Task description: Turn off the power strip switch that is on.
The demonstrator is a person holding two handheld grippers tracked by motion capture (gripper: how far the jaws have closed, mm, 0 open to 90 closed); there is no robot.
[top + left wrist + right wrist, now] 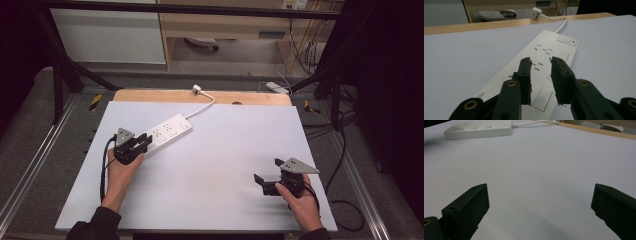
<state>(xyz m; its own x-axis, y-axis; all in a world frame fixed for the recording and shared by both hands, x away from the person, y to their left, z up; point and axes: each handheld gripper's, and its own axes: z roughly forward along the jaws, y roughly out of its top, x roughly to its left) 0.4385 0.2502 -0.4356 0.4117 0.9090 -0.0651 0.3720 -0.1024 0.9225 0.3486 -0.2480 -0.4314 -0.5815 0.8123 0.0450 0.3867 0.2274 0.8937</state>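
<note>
power strip on table, far left | left gripper over its near end | right gripper near right, well apart | plug behind the strip

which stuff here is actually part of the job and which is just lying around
In the job:
power strip, white, on the table
left gripper, jaws a little apart over the strip's near end
white cable and plug of the strip

Lying about:
right gripper, wide open over bare table
white adapter on the floor beyond the table
</note>
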